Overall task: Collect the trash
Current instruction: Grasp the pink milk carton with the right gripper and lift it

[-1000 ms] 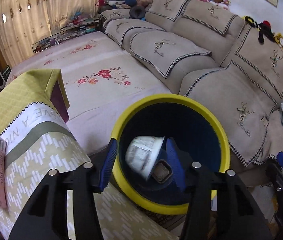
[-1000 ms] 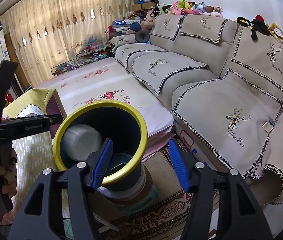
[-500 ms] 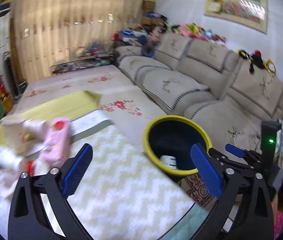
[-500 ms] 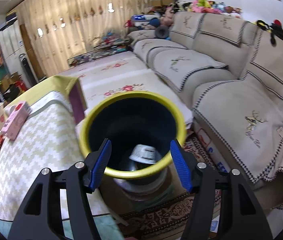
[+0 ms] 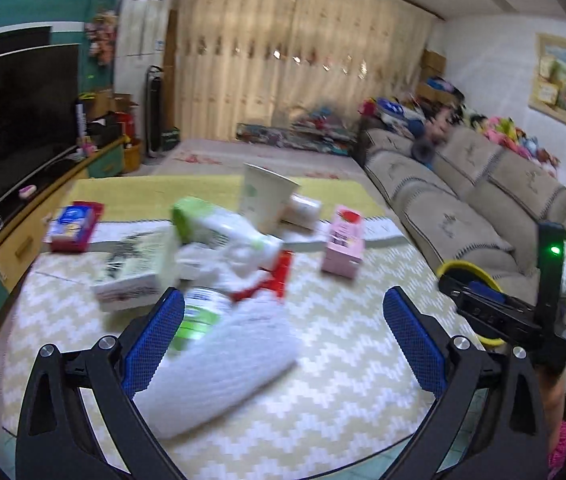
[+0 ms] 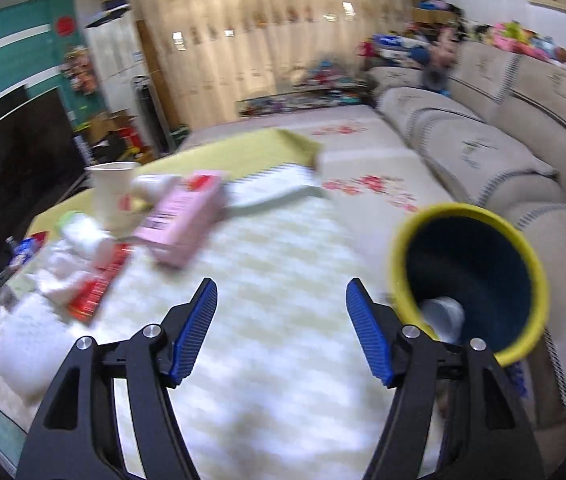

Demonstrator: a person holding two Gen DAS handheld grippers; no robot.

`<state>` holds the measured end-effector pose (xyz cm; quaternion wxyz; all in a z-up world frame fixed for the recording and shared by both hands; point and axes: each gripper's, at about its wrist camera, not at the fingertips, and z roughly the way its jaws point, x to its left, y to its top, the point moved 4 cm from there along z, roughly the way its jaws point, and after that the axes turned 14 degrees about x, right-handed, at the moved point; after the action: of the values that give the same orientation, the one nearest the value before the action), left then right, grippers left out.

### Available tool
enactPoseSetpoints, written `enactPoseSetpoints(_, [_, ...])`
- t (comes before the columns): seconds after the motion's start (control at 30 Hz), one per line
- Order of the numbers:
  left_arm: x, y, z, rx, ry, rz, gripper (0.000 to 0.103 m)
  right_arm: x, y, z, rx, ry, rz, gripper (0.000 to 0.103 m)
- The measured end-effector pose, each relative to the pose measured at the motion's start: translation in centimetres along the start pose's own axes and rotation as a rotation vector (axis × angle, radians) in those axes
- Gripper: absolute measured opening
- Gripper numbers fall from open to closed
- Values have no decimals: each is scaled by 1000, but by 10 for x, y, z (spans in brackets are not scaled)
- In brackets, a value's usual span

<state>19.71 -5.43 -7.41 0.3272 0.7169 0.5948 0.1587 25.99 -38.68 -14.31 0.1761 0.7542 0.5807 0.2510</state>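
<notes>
My left gripper (image 5: 283,340) stands wide open over the zigzag tablecloth (image 5: 343,380), gripping nothing. Just under it lie a white padded package (image 5: 223,368) and a green-and-white bottle (image 5: 199,316). Behind them is a trash pile: a white box (image 5: 135,272), a red wrapper (image 5: 275,280), a paper cup (image 5: 267,200) and a pink box (image 5: 343,240). My right gripper (image 6: 283,334) hangs over bare cloth with its jaws opening and nothing between them. To its right is the yellow-rimmed bin (image 6: 467,280), with a white cup (image 6: 443,316) inside. The pink box (image 6: 183,216) lies ahead on the left.
A blue-and-red tissue pack (image 5: 73,222) lies at the table's far left. A beige sofa (image 5: 463,200) runs along the right, a dark TV (image 5: 15,120) on a low cabinet along the left. The right gripper (image 5: 483,292) and the bin rim (image 5: 459,270) show at the left view's right edge.
My left gripper let a white cup drop into the bin and opened wide. Both grippers swung left, from the bin to the table. The right jaws widened.
</notes>
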Motion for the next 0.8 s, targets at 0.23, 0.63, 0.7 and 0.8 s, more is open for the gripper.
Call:
enactPoseSetpoints(0.23, [17, 4, 2, -5, -22, -4, 98, 69, 37, 50, 28, 7, -8, 75])
enactPoseSetpoints(0.63, [37, -2, 14, 18, -45, -48, 98, 85, 51, 121, 139, -101, 55, 75])
enactPoseSetpoints(0.7, [37, -3, 18, 26, -51, -51, 98, 84, 52, 123, 145, -101, 66, 65])
enactPoseSetpoints(0.8, [35, -4, 21, 34, -52, -51, 98, 79, 50, 116, 130, -92, 61, 52])
